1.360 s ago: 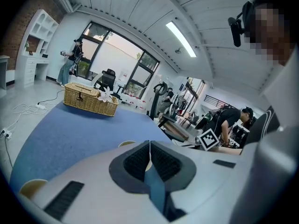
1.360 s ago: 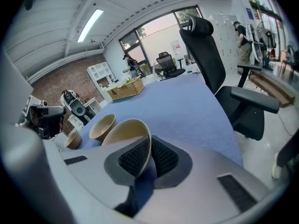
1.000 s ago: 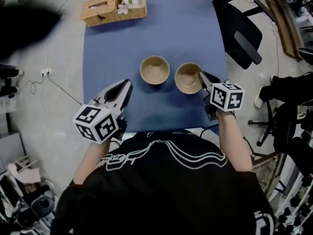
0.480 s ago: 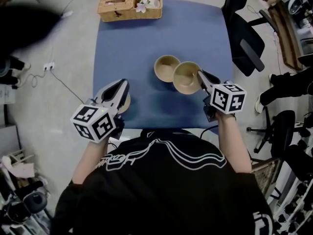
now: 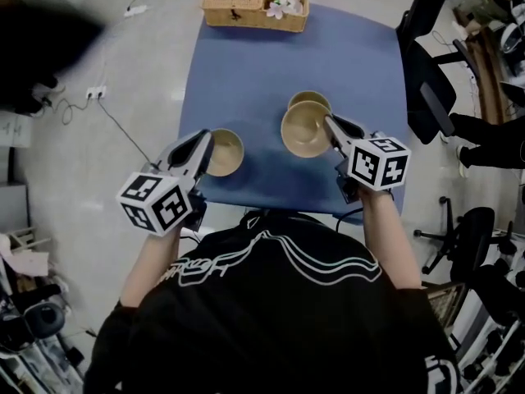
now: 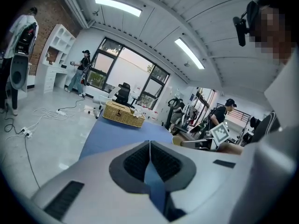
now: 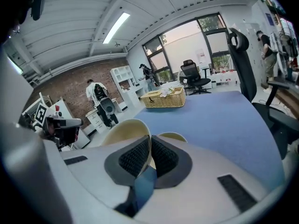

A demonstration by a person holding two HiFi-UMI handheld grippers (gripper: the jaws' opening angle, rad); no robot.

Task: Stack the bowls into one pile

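Three tan bowls are on or over the blue table (image 5: 246,72). My right gripper (image 5: 330,124) is shut on the rim of one bowl (image 5: 303,130) and holds it tilted above the table. That bowl partly hides a second bowl (image 5: 310,98) just behind it. In the right gripper view, the held bowl's rim (image 7: 126,132) sits between the pads of the right gripper (image 7: 149,141), with the second bowl (image 7: 172,136) beyond. A third bowl (image 5: 225,152) rests near the table's front left edge, beside my left gripper (image 5: 205,138). The left gripper (image 6: 149,143) is shut with nothing between its pads.
A wicker basket (image 5: 254,8) with a tissue box and flowers stands at the table's far edge. A black office chair (image 5: 426,64) is at the right of the table. Cables and a power strip (image 5: 97,93) lie on the floor to the left.
The right gripper has lifted its bowl and carried it left, so it now overlaps the neighbouring bowl. The left gripper has shifted left over the table, and the third bowl now shows beside it.
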